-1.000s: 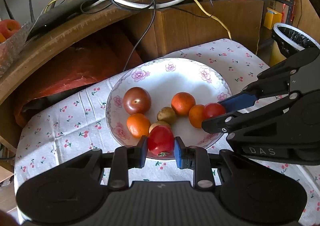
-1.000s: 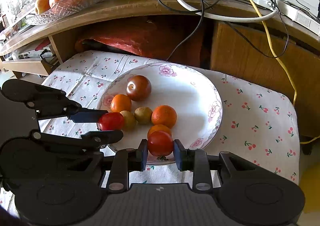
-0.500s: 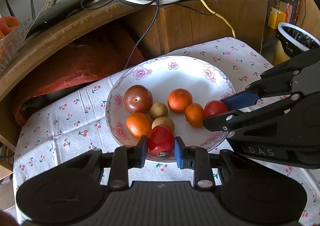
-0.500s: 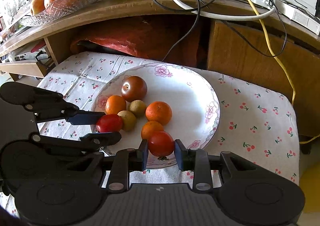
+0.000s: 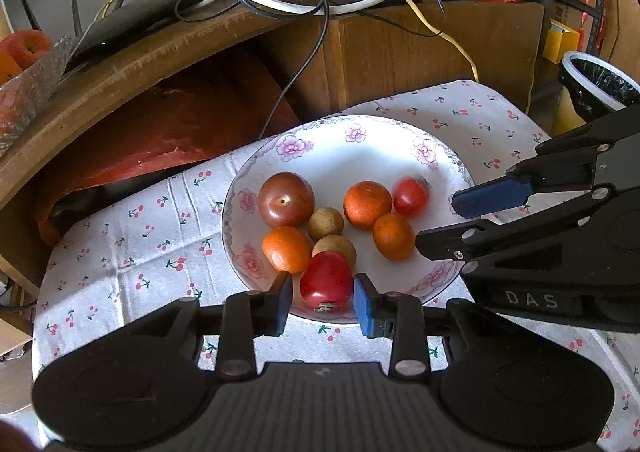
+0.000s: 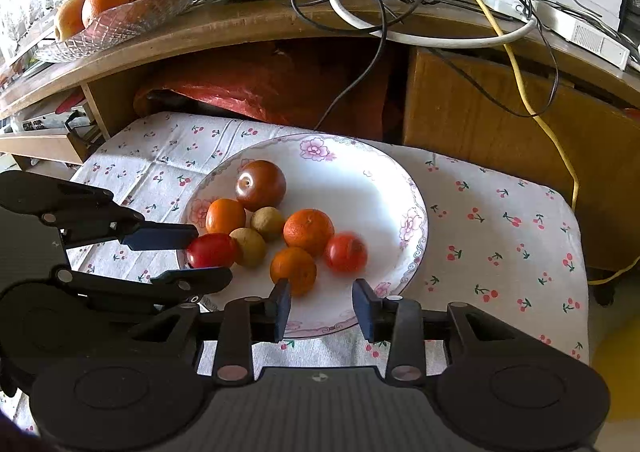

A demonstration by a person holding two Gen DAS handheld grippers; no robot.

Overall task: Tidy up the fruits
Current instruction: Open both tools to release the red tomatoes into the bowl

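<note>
Item: red tomato point(image 5: 326, 281) at the plate's point(image 5: 372, 156) six o'clock, between my left gripper's point(image 5: 322, 302) parted fingers; right gripper point(image 6: 322, 308) open, empty; I withdraw straight back, nudging nothing.

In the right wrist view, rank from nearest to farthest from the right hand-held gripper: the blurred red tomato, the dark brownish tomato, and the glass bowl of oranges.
From the right hand-held gripper:
1. Blurred red tomato, just ahead, on the plate's near right part.
2. Dark brownish tomato, farther back, left of centre on the plate.
3. Glass bowl of oranges, up on the wooden shelf, far left.
</note>
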